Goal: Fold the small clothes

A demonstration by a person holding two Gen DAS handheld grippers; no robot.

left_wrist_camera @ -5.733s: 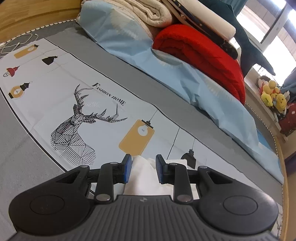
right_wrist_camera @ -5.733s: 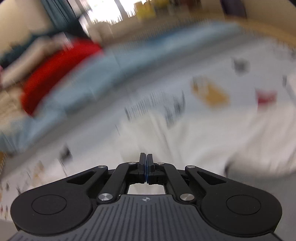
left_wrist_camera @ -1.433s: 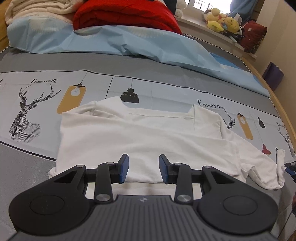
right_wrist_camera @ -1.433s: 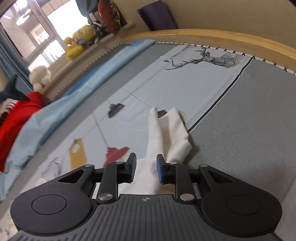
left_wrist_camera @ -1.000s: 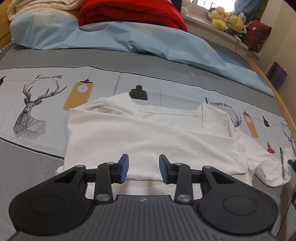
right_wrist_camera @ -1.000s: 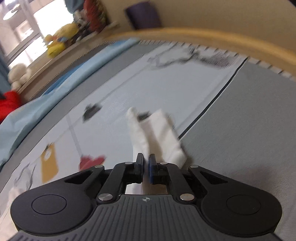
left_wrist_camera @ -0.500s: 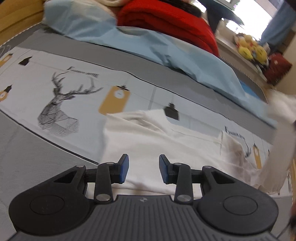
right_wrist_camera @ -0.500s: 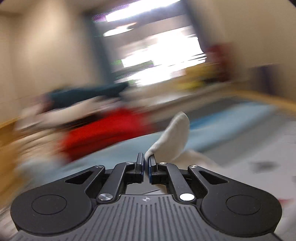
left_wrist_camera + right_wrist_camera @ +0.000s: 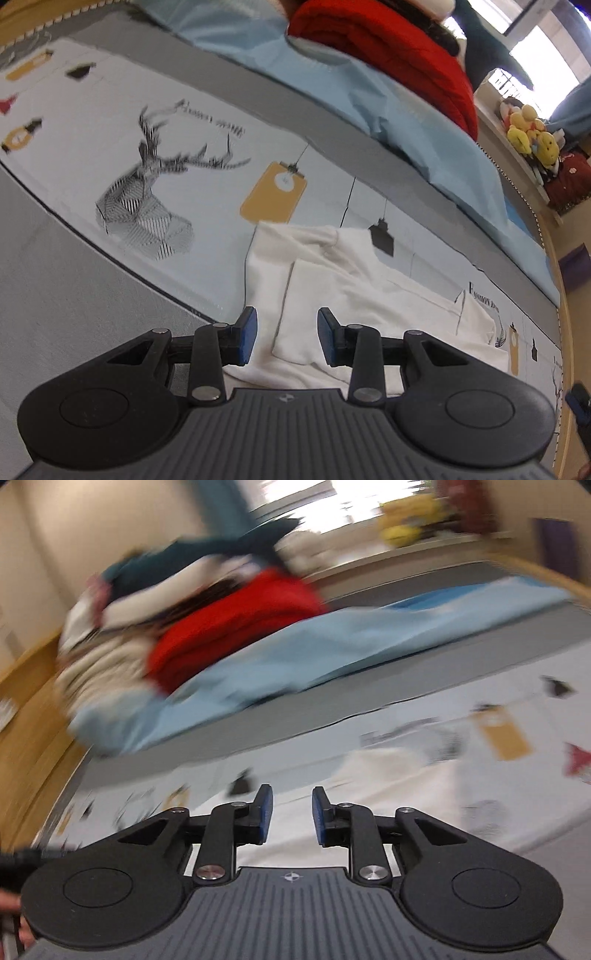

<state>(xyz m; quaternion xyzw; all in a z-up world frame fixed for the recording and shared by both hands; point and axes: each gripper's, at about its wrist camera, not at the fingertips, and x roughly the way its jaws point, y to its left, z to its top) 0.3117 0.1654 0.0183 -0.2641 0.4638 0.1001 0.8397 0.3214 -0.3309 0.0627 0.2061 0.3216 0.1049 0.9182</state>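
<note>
bedsheet point(image 9: 110, 258) beside white shirt point(image 9: 351, 295)

Left gripper point(image 9: 287, 335) was open, its blue pads apart and holding nothing, right gripper point(image 9: 289, 815) was open too, empty, pointing forward

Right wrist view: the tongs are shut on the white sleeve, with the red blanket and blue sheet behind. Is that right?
Not quite. In the right wrist view the right tongs are open and grip nothing; the white garment lies below them. The red blanket and blue sheet are behind, as you said.
</note>
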